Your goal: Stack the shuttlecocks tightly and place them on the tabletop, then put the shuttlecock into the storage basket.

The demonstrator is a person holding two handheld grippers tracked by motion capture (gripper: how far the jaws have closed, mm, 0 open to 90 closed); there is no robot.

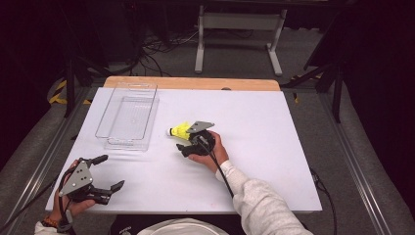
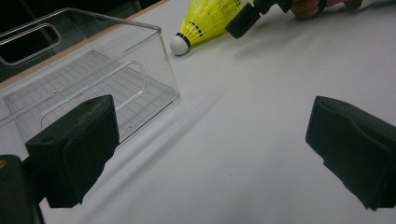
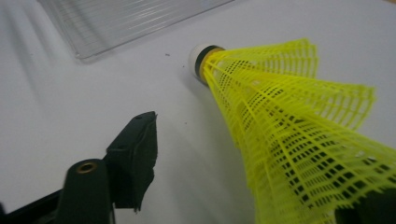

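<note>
Right tool (image 1: 188, 142) at mid-counter, jaws spread around the flared skirt of a yellow mesh shuttlecock (image 1: 179, 130), not closed on it, one jaw off to the side in the right gripper view. White cork tip with a black band pointing at the clear plastic bin (image 1: 128, 117) just beyond, ribbed floor bare, handle slots cut in its end walls, no readable writing anywhere. Left tool (image 1: 112, 171) wide open and holding nothing, low over the white counter (image 1: 274, 147) at the near-left corner.
</note>
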